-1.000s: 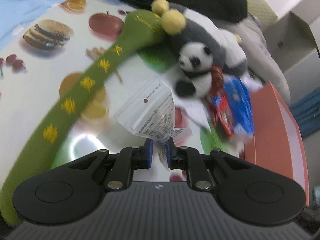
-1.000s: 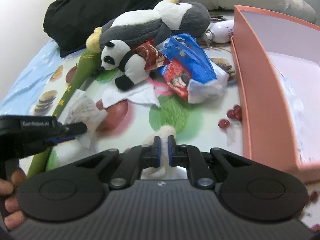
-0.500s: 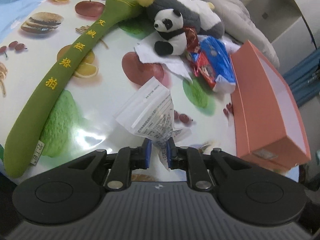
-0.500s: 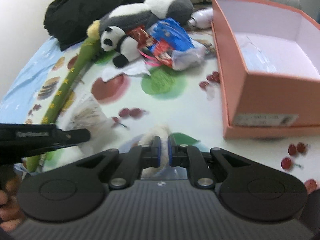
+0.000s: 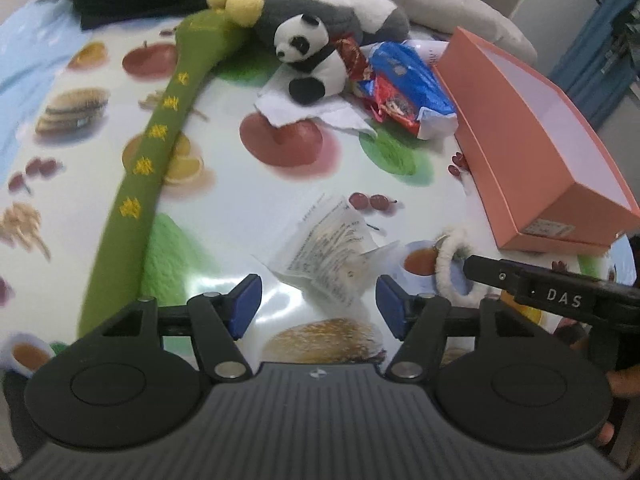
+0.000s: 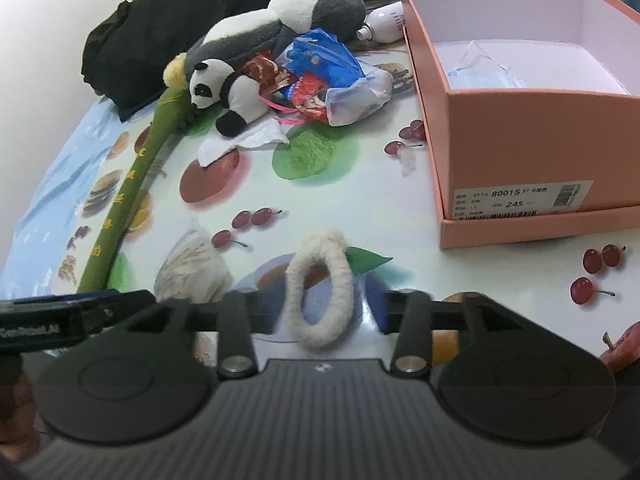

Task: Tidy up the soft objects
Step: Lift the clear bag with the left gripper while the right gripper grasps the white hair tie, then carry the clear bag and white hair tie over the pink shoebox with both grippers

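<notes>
My left gripper [image 5: 318, 305] hangs over the fruit-print tablecloth with its jaws opening. A clear printed plastic bag [image 5: 332, 254] lies loose on the cloth just ahead of them, and neither pad presses on it. My right gripper [image 6: 324, 312] is also opening. A white fluffy ring [image 6: 320, 288] lies flat between its fingers, free of both pads; the left wrist view shows that ring [image 5: 450, 264] beside the bag. Farther back are a long green plush [image 5: 160, 152], a small panda plush [image 6: 228, 92] and a large grey-and-white plush [image 6: 280, 16].
An open orange shoebox [image 6: 520, 140] stands on the right, with a blue face mask [image 6: 480, 76] inside. Snack bags [image 6: 328, 76], a white tissue [image 5: 304, 112] and a white bottle [image 6: 384, 20] crowd the plush pile. A black garment [image 6: 160, 36] lies behind.
Both grippers were shut, the left on the plastic bag and the right on the fluffy ring. Both have opened and let go, and bag and ring now rest on the cloth.
</notes>
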A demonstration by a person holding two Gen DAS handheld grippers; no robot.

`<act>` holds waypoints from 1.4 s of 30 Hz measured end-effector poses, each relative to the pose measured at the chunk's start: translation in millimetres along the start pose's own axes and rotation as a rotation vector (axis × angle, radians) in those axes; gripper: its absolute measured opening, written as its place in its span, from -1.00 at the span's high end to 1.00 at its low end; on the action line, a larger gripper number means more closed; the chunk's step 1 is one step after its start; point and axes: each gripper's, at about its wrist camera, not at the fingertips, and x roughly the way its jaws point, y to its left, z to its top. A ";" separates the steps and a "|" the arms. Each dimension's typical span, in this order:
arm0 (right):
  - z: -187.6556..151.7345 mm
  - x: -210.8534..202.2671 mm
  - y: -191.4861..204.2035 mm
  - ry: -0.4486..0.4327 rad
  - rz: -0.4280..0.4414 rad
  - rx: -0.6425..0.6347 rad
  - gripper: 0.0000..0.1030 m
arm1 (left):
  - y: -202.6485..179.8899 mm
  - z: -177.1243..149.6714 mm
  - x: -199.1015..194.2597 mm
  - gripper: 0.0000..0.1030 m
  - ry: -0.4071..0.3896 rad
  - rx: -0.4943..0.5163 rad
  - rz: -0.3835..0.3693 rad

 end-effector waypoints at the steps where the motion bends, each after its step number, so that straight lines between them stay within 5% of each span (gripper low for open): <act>1: -0.9 0.1 1.3 -0.005 0.008 -0.003 -0.09 | 1.3 0.9 -1.2 -0.33 -0.008 0.012 0.005; 12: -7.3 26.8 19.1 0.002 -0.064 -0.163 -0.19 | -7.0 16.7 23.1 -0.33 -0.001 0.113 -0.044; 15: -8.5 29.9 19.8 0.002 -0.091 -0.204 0.00 | -13.3 19.5 35.9 -0.33 0.040 0.154 -0.039; 17: -8.6 30.2 20.0 0.000 -0.102 -0.225 0.39 | -17.9 19.9 41.6 -0.33 0.050 0.192 -0.041; 21: -6.5 30.2 16.7 0.005 -0.116 -0.226 0.71 | -26.1 20.4 51.2 -0.33 0.059 0.266 -0.002; 28: -4.1 27.4 13.9 0.016 -0.120 -0.205 0.72 | -32.2 21.5 59.8 -0.31 0.062 0.325 0.021; 36: -5.1 21.8 8.9 0.022 -0.121 -0.174 0.73 | -34.5 18.5 58.2 0.15 0.062 0.285 0.022; 42: -3.4 8.8 7.0 0.008 -0.123 -0.152 0.74 | -37.4 17.7 45.6 0.24 0.040 0.215 0.013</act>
